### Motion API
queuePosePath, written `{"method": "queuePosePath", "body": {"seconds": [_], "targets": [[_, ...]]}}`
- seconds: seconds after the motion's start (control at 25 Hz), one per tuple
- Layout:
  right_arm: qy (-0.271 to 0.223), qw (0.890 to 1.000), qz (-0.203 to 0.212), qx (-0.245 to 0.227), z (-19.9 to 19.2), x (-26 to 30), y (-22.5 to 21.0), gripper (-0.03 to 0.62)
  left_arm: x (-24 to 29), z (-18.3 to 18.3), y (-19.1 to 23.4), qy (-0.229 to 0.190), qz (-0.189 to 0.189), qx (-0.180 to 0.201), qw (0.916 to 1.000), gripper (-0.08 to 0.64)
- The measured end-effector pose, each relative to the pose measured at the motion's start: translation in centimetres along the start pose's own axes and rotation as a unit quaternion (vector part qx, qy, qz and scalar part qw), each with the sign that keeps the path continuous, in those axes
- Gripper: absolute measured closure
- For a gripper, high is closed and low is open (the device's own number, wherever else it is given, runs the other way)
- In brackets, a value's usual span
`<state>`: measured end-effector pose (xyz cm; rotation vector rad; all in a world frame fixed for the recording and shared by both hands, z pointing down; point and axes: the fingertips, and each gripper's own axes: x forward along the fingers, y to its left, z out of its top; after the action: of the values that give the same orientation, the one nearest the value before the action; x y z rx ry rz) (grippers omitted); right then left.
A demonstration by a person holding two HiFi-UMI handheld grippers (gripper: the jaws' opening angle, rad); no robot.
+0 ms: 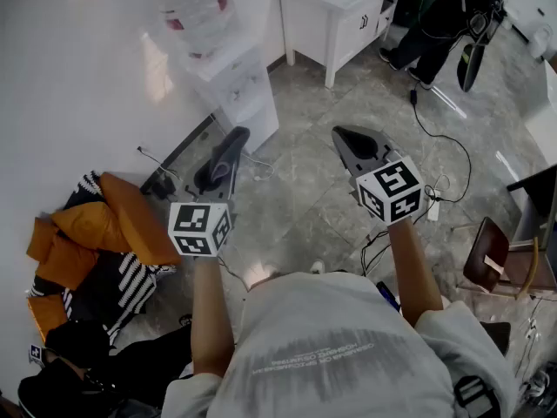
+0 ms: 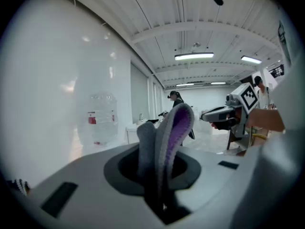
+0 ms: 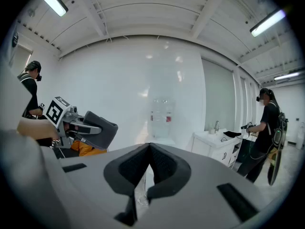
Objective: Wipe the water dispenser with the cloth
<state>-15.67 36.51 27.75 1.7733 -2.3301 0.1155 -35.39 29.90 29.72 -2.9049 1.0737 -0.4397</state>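
Note:
The white water dispenser (image 1: 237, 84) stands against the wall with a clear bottle (image 1: 196, 11) on top. It also shows far ahead in the left gripper view as water dispenser (image 2: 97, 120) and in the right gripper view as water dispenser (image 3: 162, 118). My left gripper (image 1: 222, 165) is shut on a grey cloth (image 1: 233, 139) with a purple inner side, and the folded cloth (image 2: 167, 132) sticks up between the jaws. My right gripper (image 1: 355, 144) is shut and holds nothing. Both grippers hover over the floor, short of the dispenser.
A white cabinet (image 1: 335, 11) stands right of the dispenser, with a person in black (image 1: 444, 11) beside it. An orange and striped pile (image 1: 96, 233) lies at the left wall. Cables (image 1: 435, 138) run across the grey floor, and a chair (image 1: 489, 252) stands at the right.

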Motion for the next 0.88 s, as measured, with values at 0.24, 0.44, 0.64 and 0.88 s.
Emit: {"method": "queuePosePath", "body": {"seconds": [0.24,0.44,0.64,0.88], "targets": [[-0.002,1.000,0.002,-0.019,0.0,0.2,-2.5,0.578,2.0,-0.1,-0.7,0.001,0.010,-0.005,0.9999,0.491],[-0.009,1.000,-0.007,-0.027,0.0,0.5,-4.6,0.578,3.5,-0.2,-1.0,0.006,0.013,-0.006,0.9999,0.491],[-0.010,1.000,-0.006,-0.014,-0.6,2.7,-5.9,0.577,6.2,-0.3,0.7,0.007,0.012,-0.013,0.9998,0.491],[0.008,1.000,-0.008,-0.015,-1.6,8.4,-8.8,0.577,12.1,-1.0,5.5,-0.006,0.014,-0.025,0.9996,0.486]]}}
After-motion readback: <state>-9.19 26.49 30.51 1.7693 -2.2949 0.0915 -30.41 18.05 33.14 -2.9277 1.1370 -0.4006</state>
